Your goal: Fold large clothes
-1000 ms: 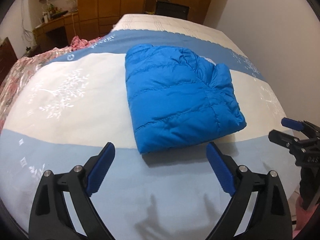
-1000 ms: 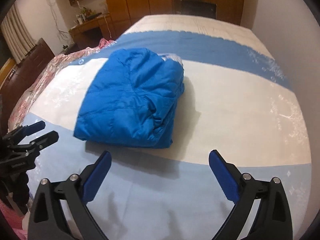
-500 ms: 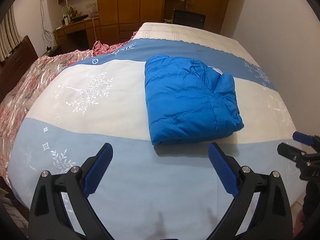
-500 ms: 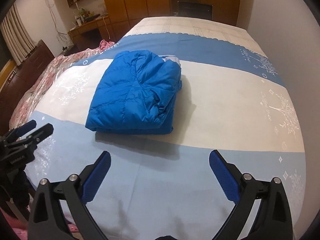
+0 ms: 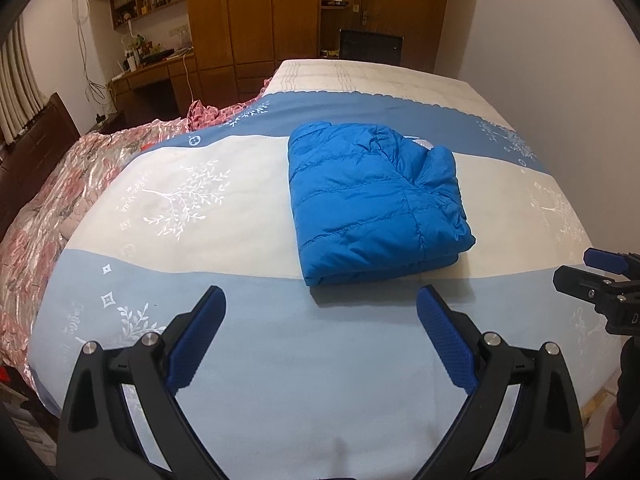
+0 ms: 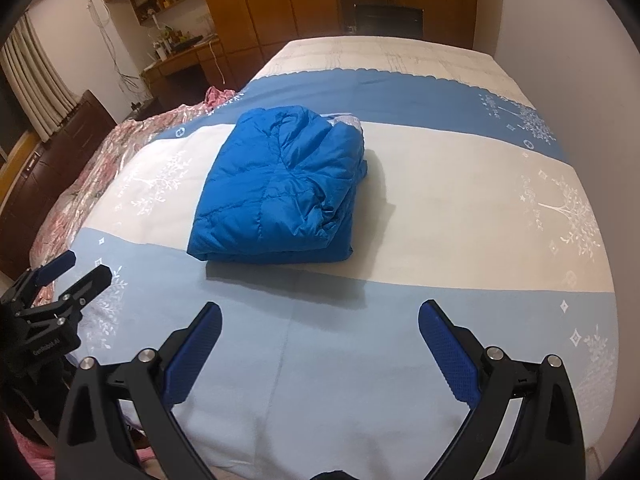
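Jacket, a blue quilted one, lies folded into a thick squarish bundle on the cream band of the bedspread, roughly mid-bed and nearer the wall side than the pink quilt side. From the left tongs the jacket sits ahead and slightly to the right; from the right tongs it sits ahead and slightly to the left, so it lies between the two, well apart from both. Its longer side runs away from the tongs toward the far end of the bed, with the folded near edge facing them and looser layered edges on the wall side. Both pairs of tongs are spread wide and hold nothing. Neither looks clearly nearer to the jacket. The fold appears essentially finished; any further move would likely be a tidy or a lift. Nothing stands between the tongs and the jacket, only bare pale blue bedspread. A pink floral quilt bunches beside the bed, away from the jacket
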